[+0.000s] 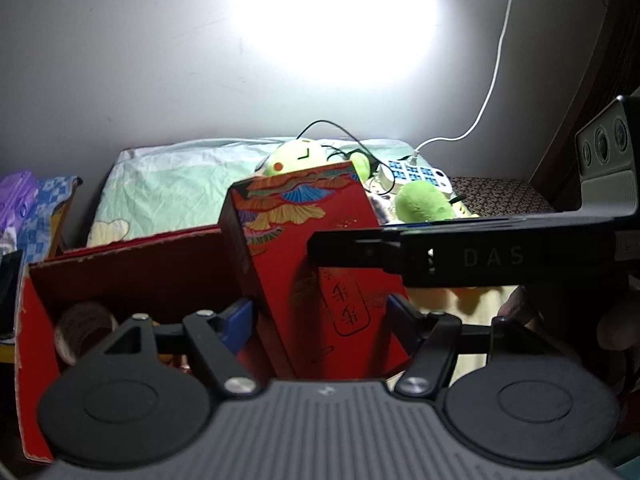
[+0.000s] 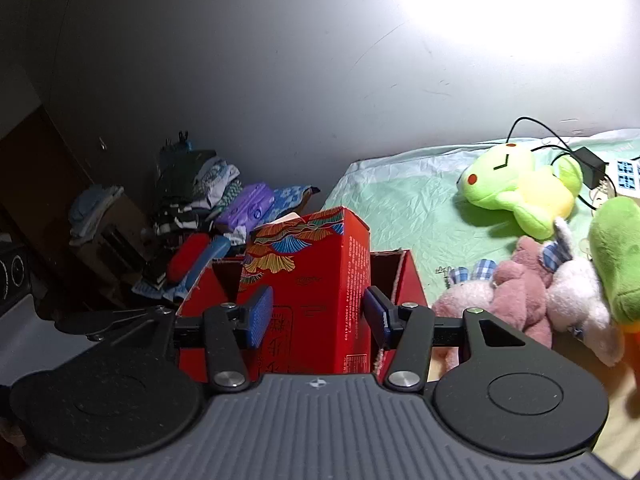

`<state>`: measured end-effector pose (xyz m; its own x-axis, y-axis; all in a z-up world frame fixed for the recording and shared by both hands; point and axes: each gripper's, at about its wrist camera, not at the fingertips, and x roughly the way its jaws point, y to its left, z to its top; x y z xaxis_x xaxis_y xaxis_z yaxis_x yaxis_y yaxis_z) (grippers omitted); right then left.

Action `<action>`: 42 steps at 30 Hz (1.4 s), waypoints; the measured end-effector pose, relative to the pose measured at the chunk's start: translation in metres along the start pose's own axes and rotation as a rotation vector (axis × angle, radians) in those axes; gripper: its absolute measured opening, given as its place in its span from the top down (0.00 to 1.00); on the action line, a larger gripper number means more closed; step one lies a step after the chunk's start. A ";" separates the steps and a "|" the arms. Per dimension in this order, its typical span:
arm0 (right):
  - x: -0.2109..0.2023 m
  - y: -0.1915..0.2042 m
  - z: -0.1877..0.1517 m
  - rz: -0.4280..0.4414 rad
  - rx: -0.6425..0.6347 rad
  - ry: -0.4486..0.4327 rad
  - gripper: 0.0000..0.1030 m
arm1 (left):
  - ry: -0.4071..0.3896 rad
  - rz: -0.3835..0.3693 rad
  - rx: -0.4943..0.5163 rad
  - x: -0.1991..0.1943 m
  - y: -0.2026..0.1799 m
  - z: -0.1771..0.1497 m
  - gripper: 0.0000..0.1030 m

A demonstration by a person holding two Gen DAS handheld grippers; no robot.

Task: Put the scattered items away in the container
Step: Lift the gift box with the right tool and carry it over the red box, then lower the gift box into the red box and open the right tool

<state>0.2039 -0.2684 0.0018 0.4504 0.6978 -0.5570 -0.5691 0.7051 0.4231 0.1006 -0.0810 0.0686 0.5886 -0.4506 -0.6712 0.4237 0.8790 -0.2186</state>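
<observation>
Your left gripper [image 1: 320,312] points down at a slant, jaws partly open and clamped on the tall red box [image 1: 316,264]; both blue pads press its sides, box tilted, top leaning away and left. Your right gripper [image 2: 318,312] also slants down, jaws about half open around the same box [image 2: 316,280]. The right pad touches the box's text-covered side; whether the left pad [image 2: 258,312] presses or just sits beside it, you cannot tell. In the left view the right gripper's black body [image 1: 480,256] crosses from the right, its finger tip against the box face.

The box: red cardboard, fan and cloud pattern in blue, orange and gold near the top, gold characters on the front, small print down one side. One such box.

Behind and left of your left jaws stands one open red container [image 1: 128,268], with a roll of tape [image 1: 80,328] inside. In the right view its rim [image 2: 396,264] shows just behind the jaws.

Beyond the jaws on the pale green sheet [image 2: 400,200]: one light green frog plush [image 2: 516,188], one darker green plush [image 2: 616,248], one pink plush [image 2: 524,292], one white plush [image 2: 576,296]. One power strip [image 1: 416,174] with a white cable [image 1: 496,64].
</observation>
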 end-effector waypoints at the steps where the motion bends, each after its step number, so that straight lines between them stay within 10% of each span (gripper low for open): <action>1: 0.010 0.004 0.001 -0.006 -0.010 0.029 0.48 | 0.016 -0.001 -0.016 0.004 0.010 -0.002 0.33; 20: 0.103 0.030 -0.016 -0.313 -0.109 0.364 0.43 | 0.332 -0.203 -0.079 0.093 0.075 -0.025 0.33; 42: 0.108 0.031 -0.013 -0.421 -0.070 0.311 0.43 | 0.399 -0.281 -0.074 0.121 0.090 -0.018 0.37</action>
<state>0.2261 -0.1723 -0.0542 0.4305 0.2780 -0.8587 -0.4326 0.8985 0.0740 0.1980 -0.0534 -0.0448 0.1425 -0.5898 -0.7949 0.4696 0.7472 -0.4702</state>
